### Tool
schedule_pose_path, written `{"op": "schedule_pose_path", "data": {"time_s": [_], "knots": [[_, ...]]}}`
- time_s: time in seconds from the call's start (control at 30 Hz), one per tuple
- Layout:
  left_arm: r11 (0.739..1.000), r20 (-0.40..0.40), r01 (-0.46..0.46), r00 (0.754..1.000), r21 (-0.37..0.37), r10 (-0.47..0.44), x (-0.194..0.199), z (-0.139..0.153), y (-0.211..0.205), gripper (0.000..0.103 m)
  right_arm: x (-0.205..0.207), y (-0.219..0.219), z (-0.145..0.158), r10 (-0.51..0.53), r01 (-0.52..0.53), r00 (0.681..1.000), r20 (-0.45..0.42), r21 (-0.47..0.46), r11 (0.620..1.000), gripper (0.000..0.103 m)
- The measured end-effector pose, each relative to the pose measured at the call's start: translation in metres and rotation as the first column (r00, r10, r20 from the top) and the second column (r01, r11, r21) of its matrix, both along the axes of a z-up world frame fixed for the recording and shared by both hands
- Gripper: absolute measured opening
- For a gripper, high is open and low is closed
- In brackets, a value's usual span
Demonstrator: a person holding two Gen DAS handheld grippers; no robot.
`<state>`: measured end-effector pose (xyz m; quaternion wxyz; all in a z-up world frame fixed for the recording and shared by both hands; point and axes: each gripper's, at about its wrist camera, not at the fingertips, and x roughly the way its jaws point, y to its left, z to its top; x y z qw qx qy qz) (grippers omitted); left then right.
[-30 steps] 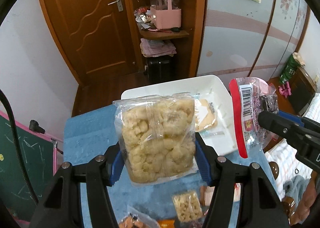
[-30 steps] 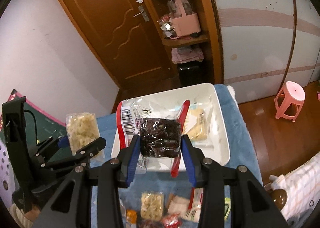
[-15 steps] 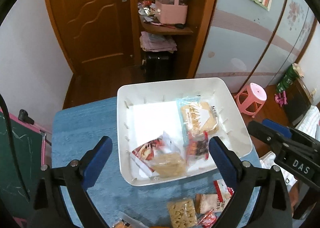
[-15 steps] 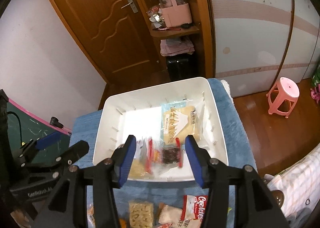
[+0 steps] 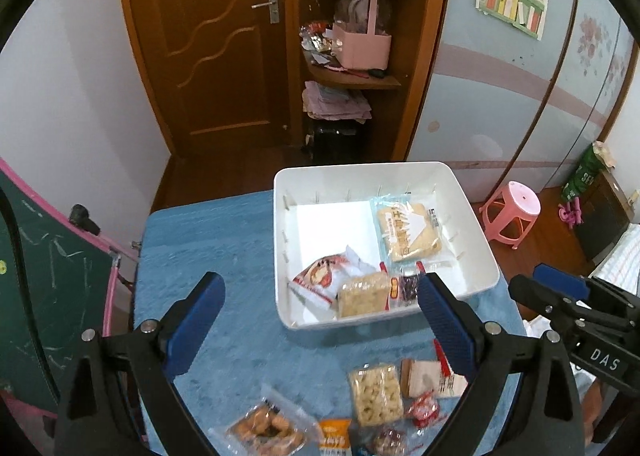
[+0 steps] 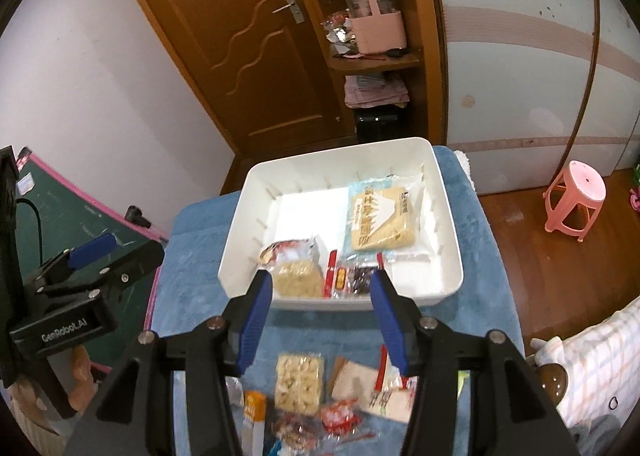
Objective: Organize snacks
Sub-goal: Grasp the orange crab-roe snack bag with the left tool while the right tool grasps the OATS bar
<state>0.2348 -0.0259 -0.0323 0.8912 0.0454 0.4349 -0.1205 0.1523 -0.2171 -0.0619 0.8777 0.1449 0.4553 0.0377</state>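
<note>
— Fingers on both grippers, are they carrying anything?
— No. Those of the left gripper (image 5: 320,320) have just spread wide with nothing between them, over the blue-covered table (image 5: 224,240) in front of the white tray (image 5: 476,216). The right gripper (image 6: 322,312) has just been opening too and stands about half apart, empty, at the tray's near rim.
— Where are the snacks?
— Four packets lie in the tray: a pale biscuit packet (image 6: 380,220) at the far right, a red-and-white packet (image 5: 328,280), a clear bag of puffed pieces (image 5: 362,292) and a dark snack packet (image 6: 360,278) along the near wall. More packets sit loose on the table nearer us, among them a cracker packet (image 6: 300,382).
</note>
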Motion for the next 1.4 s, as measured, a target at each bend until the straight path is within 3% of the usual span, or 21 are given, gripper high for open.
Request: {"op": "schedule_pose_path", "data": {"time_s": [0.33,0.53,0.7,1.03,1.1,1.2,1.4], "knots": [[0.998,0.047,-0.063,0.997,0.017,0.062,-0.086,0.025,0.029,0.096,-0.07,0.014,0.026,0.107,-0.107,0.993,0.045,0.004,0.994,0.052],[0.994,0.048,-0.1,0.994,0.043,0.098,-0.141,0.023,0.046,0.097,-0.113,0.033,0.02,0.195,-0.196,0.98,0.045,0.006,0.981,0.052],[0.993,0.039,-0.075,0.997,0.086,0.072,-0.168,0.01,0.056,0.097,-0.138,0.052,0.008,0.252,-0.252,0.968,0.018,-0.012,0.968,0.052],[0.985,-0.12,0.092,0.99,0.143,-0.075,-0.158,-0.059,0.086,0.097,-0.139,0.099,-0.044,0.276,-0.277,0.956,-0.099,0.002,0.961,0.051],[0.978,-0.169,0.15,0.978,0.148,-0.124,-0.151,-0.078,0.092,0.097,-0.134,0.112,-0.06,0.267,-0.269,0.956,-0.123,0.005,0.963,0.049],[0.955,-0.236,0.246,0.95,0.163,-0.205,-0.139,-0.107,0.098,0.097,-0.125,0.129,-0.087,0.248,-0.247,0.951,-0.186,0.029,0.969,0.038],[0.911,-0.343,0.383,0.885,0.151,-0.316,-0.114,-0.162,0.098,0.097,-0.11,0.155,-0.135,0.195,-0.179,0.939,-0.284,0.08,0.981,0.037]]}}
